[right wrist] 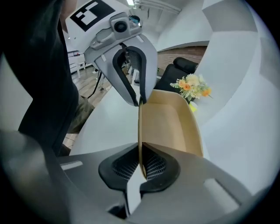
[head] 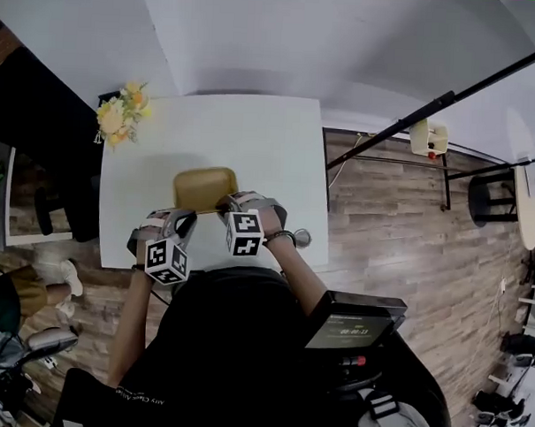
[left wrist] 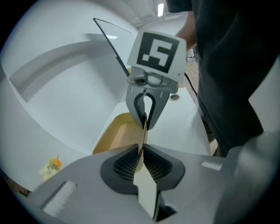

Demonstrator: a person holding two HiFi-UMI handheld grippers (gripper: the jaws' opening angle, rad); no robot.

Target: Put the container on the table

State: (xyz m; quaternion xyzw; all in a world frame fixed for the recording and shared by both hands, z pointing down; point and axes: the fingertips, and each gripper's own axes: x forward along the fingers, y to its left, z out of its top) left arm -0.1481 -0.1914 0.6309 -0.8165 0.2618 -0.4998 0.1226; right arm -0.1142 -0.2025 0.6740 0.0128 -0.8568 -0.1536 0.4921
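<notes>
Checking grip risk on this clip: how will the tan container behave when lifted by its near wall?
Likely light: the container looks empty and thin-walled. Its wall may flex, since the left tool and right tool pinch only one thin edge. Low and wide, it seems unlikely to tip.

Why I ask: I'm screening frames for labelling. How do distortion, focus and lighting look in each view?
Head view: even, soft light, no glare; table edges slightly bowed by the wide lens; container sharp. Left gripper view: strong fisheye, black corners, near foreground soft. Right gripper view: same fisheye and dark corners; flowers reasonably focused.
</notes>
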